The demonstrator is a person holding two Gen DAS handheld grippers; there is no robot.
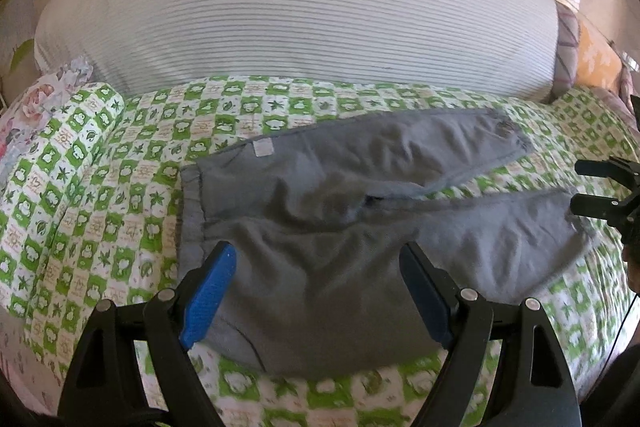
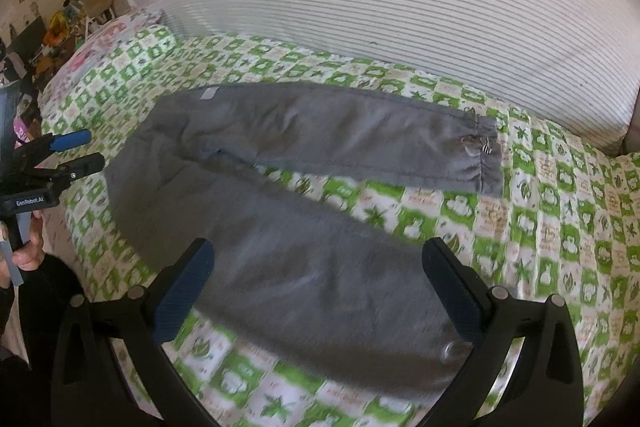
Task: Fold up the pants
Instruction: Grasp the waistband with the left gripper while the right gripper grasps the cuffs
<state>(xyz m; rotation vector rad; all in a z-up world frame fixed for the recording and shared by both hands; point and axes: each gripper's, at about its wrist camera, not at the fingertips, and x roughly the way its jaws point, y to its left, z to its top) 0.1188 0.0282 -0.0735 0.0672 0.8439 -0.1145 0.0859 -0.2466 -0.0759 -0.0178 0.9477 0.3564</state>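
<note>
Grey pants (image 1: 320, 227) lie flat on the bed, waistband to the left, both legs spread apart toward the right. They also show in the right wrist view (image 2: 280, 211). My left gripper (image 1: 316, 283) is open and empty, hovering over the near hip part by the waistband. My right gripper (image 2: 320, 287) is open and empty, hovering over the near leg close to its cuff. Each gripper shows in the other's view: the right gripper (image 1: 576, 187) at the near cuff, the left gripper (image 2: 88, 149) at the waistband side.
The green-and-white checked bedspread (image 1: 100, 211) covers the bed. A large white striped rolled duvet (image 1: 296, 19) lies along the far side. A floral pillow (image 1: 36, 107) sits at the far left. Cluttered shelves (image 2: 52, 27) stand beyond the bed's left end.
</note>
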